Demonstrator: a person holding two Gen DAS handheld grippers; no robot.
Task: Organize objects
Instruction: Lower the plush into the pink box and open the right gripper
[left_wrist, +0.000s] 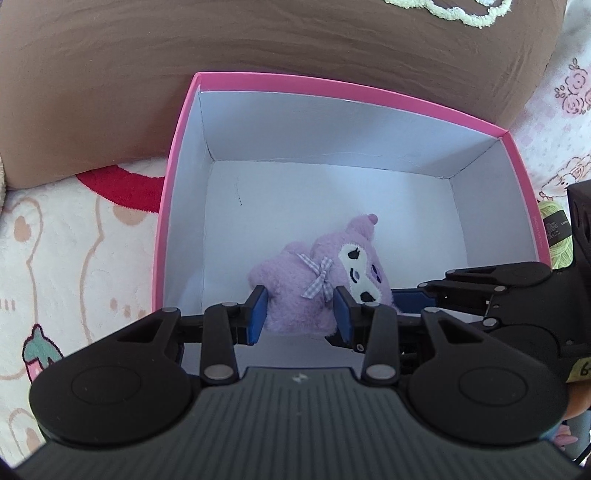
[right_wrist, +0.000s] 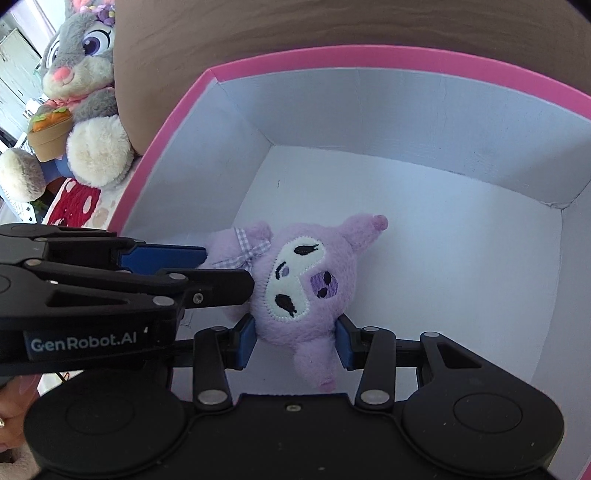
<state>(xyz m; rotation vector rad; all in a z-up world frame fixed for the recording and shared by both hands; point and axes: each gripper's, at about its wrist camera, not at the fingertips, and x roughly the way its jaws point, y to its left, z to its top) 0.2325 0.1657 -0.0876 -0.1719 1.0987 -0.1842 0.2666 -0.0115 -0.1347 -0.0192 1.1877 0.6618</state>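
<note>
Purple plush (left_wrist: 317, 280) sits low inside the pink box (left_wrist: 173, 184), near its front wall. Left wrist view: my left tongs (left_wrist: 301, 314) clamp its body, pads pressing fur. Right wrist view: my right tongs (right_wrist: 295, 341) pinch the plush head (right_wrist: 303, 280). I'd let go both together and lift straight, clear of the rim.

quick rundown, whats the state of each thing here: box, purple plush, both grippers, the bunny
pink box: open, no lid on, only the purple plush inside
purple plush: lying on the box floor, face up, gripped by both grippers
left gripper: shut on the plush's body
right gripper: shut on the plush's head
grey bunny plush: sitting upright outside the box, holding a toy pot
green yarn: outside the box, mostly hidden
</note>
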